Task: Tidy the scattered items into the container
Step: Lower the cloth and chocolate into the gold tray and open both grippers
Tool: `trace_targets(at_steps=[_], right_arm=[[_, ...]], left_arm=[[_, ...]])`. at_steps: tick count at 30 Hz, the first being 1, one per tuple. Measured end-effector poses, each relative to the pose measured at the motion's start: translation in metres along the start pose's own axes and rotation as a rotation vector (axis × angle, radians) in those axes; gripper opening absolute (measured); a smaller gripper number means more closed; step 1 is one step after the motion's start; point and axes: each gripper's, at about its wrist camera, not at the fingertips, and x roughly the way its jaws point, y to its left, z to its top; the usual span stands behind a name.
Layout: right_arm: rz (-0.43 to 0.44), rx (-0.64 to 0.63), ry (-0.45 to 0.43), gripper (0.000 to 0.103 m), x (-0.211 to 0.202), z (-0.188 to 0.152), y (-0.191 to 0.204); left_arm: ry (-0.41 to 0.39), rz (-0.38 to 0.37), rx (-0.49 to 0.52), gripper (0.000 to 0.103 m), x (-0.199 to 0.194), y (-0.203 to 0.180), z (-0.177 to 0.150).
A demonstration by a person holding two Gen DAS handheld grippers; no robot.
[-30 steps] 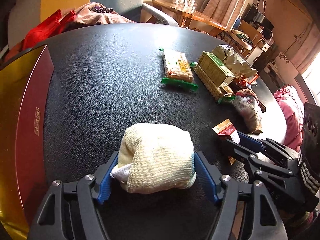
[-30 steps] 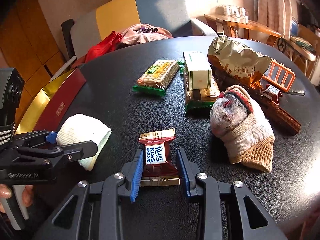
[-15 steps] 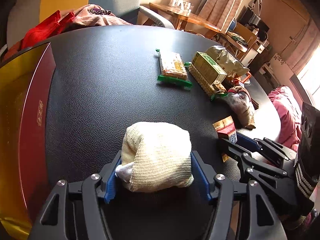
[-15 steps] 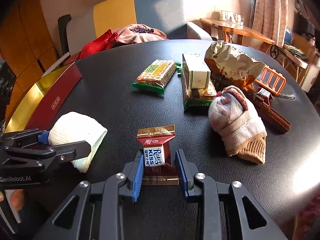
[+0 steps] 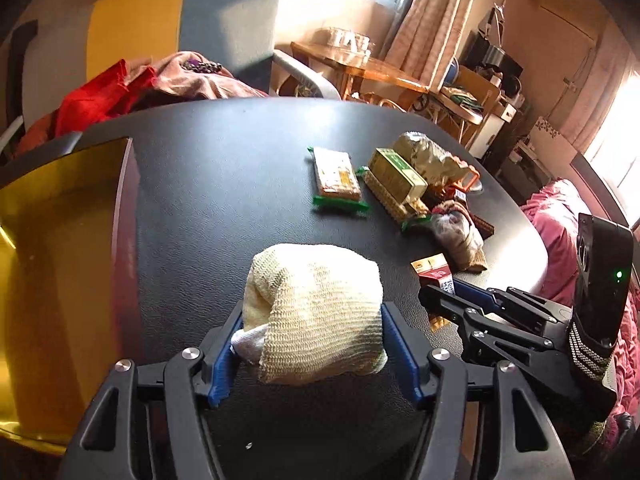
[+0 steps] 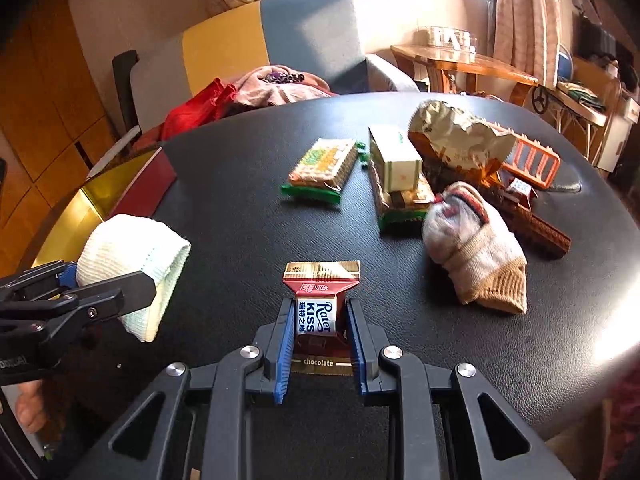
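Sunlit curtains [image 6: 516, 12] (yellow-and-blue sofa [image 6: 256, 44])

Behind the black leather-textured table [image 6: 240, 184], red and pink clothes [image 6: 248, 96] lie heaped on a yellow-and-blue armchair [image 6: 280, 36] beside a wooden side table [image 6: 464, 66].

A lived-in home sitting room is showing here: a yellow-and-blue sofa [image 6: 280, 40] is sitting behind the black counter [image 6: 240, 208] with red and pink clothes [image 6: 248, 96] lying heaped on it. Sunlight is coming through curtains [image 5: 416, 20] onto a wooden side table [image 6: 464, 64] and cluttered shelves [image 5: 480, 96], while snack packets [image 6: 324, 170] and a balled sock [image 6: 472, 248] are lying scattered about.
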Motion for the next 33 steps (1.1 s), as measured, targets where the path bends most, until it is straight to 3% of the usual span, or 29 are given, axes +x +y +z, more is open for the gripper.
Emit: trace_targets(at_steps=[9, 15, 23, 29, 33], right_arm=[[0.070, -0.056, -0.038, 0.025, -0.007, 0.024, 0.041], [0.150, -0.123, -0.072, 0.025, -0.013, 0.043, 0.084], [0.220, -0.226, -0.101, 0.025, -0.017, 0.053, 0.140], [0.218, -0.227, -0.085, 0.025, -0.018, 0.046, 0.145], [0.206, -0.214, -0.065, 0.025, -0.017, 0.041, 0.140]], left_arm=[[-0.077, 0.080, -0.074, 0.065, -0.040, 0.041, 0.002], [-0.119, 0.171, -0.160, 0.066, -0.065, 0.088, 0.001], [-0.107, 0.308, -0.264, 0.066, -0.072, 0.165, -0.007], [-0.041, 0.391, -0.310, 0.066, -0.056, 0.206, -0.014], [-0.004, 0.402, -0.357, 0.068, -0.048, 0.220, -0.020]])
